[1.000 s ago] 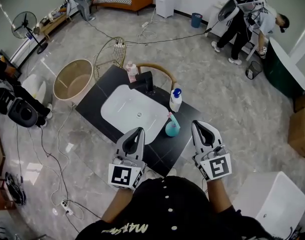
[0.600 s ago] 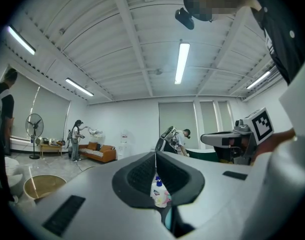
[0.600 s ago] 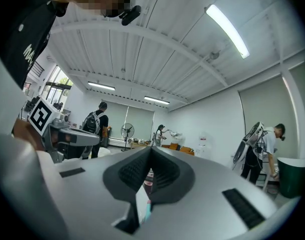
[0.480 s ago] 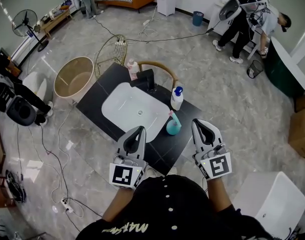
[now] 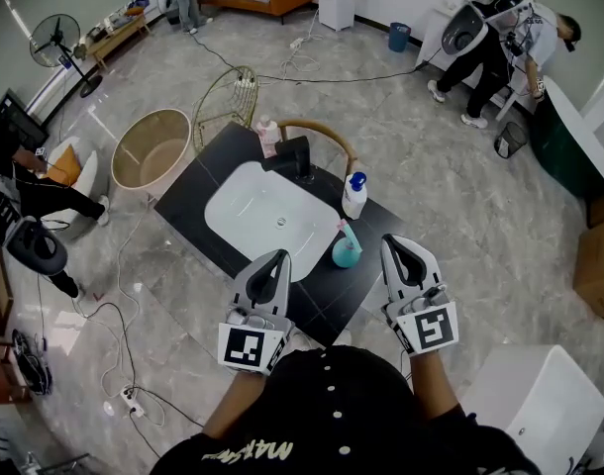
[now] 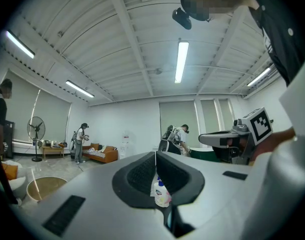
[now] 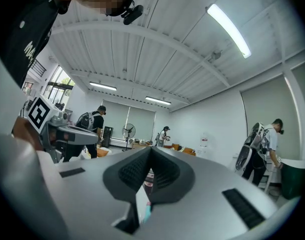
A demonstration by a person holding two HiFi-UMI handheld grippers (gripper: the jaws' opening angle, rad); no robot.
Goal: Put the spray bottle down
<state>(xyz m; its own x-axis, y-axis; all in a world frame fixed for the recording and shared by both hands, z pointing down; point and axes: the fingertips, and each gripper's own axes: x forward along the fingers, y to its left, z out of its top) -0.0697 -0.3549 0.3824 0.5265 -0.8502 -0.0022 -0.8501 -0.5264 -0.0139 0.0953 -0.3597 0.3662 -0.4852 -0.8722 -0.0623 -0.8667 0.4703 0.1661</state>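
Spray bottle (image 5: 344, 252) stands by the sink (image 5: 245, 202), pump bottle (image 5: 354, 198) just beyond

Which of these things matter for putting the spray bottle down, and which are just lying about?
For the job: teal spray bottle, standing on the black counter; left gripper and right gripper, both shut, empty.
Lying about: white pump bottle, pink bottle, faucet, sink, round tub, fan.

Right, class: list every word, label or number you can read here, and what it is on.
"MA": start of the white print on the black shirt; the rest is blurred.
Label on the white pump bottle: too small to read.
Marker cubes: patterns, no words.
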